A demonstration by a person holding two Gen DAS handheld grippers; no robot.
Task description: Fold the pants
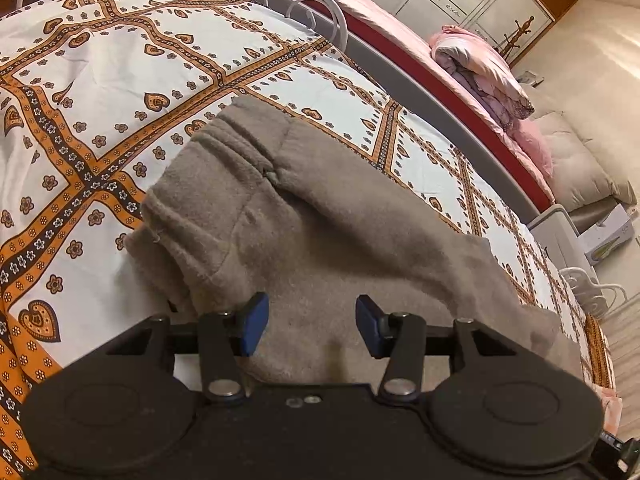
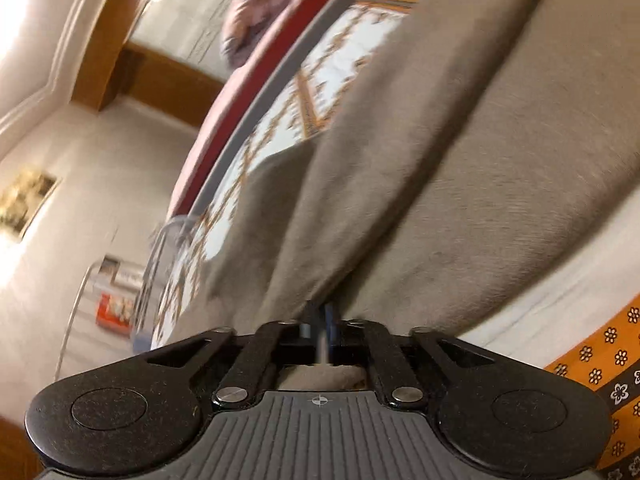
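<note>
Fuzzy taupe fleece pants lie rumpled on a heart-patterned cotton bedsheet. Left gripper stands parted, empty, above the fabric. Right gripper pinches a fleece fold.

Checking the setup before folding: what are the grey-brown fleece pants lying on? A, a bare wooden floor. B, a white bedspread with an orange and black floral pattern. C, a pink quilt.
B: the fleece pants lie on the patterned bedspread.

Grey-brown fleece pants lie on a white bedspread patterned with orange bands, hearts and small flowers. Beyond the bedspread, a red rail carries pink bedding.
</note>
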